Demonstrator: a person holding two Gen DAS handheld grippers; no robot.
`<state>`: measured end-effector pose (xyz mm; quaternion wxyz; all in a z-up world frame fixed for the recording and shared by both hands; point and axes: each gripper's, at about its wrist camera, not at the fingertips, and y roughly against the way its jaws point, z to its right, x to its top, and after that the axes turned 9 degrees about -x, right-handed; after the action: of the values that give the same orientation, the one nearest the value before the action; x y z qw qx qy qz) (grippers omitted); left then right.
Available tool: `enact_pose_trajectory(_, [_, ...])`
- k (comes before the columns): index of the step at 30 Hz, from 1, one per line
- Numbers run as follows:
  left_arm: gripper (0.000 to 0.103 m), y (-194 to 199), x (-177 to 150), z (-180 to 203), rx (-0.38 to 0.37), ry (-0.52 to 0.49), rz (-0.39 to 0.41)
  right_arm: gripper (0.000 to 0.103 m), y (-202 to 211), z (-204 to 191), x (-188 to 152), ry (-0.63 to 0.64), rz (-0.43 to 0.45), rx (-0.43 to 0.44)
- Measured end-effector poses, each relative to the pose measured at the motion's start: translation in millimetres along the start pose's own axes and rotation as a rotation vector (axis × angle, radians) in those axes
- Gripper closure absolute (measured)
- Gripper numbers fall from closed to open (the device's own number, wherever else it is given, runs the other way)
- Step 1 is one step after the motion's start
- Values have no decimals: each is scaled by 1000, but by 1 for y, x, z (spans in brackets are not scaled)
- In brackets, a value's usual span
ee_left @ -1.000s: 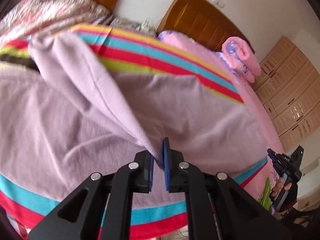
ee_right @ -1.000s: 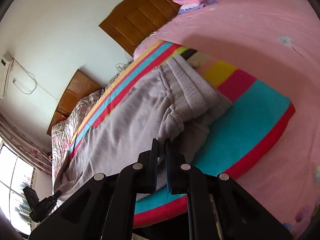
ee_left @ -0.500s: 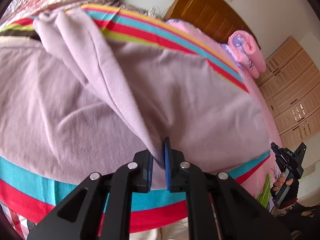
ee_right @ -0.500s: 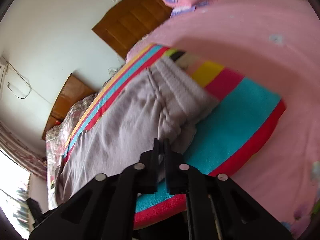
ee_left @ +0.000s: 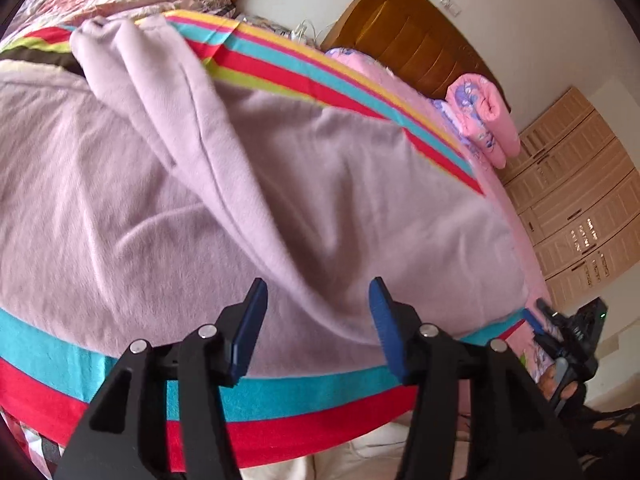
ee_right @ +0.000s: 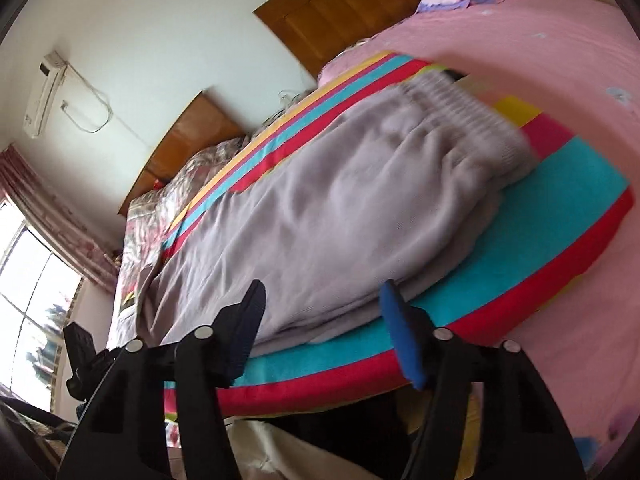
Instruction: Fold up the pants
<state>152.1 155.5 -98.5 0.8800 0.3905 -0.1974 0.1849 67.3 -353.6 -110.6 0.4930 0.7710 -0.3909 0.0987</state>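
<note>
Lilac-grey pants (ee_left: 200, 208) lie spread on a striped blanket (ee_left: 280, 396) on the bed, one leg folded over the other with a raised ridge running up the middle. My left gripper (ee_left: 318, 320) hovers at the pants' near edge; its jaws are opening and the blue pads stand apart, clear of the cloth. In the right wrist view the pants (ee_right: 320, 208) lie with the ribbed waistband (ee_right: 460, 108) at the far end. My right gripper (ee_right: 322, 320) is at their near edge, jaws opening, nothing pinched between them.
A pink bedsheet (ee_right: 560, 60) extends to the right, with rolled pink bedding (ee_left: 484, 116) by the wooden headboard (ee_left: 404, 36). A wardrobe (ee_left: 576, 200) stands at the right. The bed's near edge drops off below the grippers. The right gripper (ee_left: 568, 344) shows at lower right.
Both grippers have let go of the pants: each was pinched shut on the cloth and now stands apart. The fabric has settled onto the blanket. The right gripper shifted sideways along the edge.
</note>
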Motion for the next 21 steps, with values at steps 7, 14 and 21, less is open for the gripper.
enact_pose_trajectory(7, [38,-2,26,-3,16,47,11,50,-28,-25,-19,27,-116,46])
enact_pose_trajectory(14, [86,-17,34,-12,80,86,-15,68,-32,-21,-24,-20,-92,15])
enact_pose_trajectory(21, [98,-5,25,1,123,19,37,84,-29,-23,-23,-14,-74,-17])
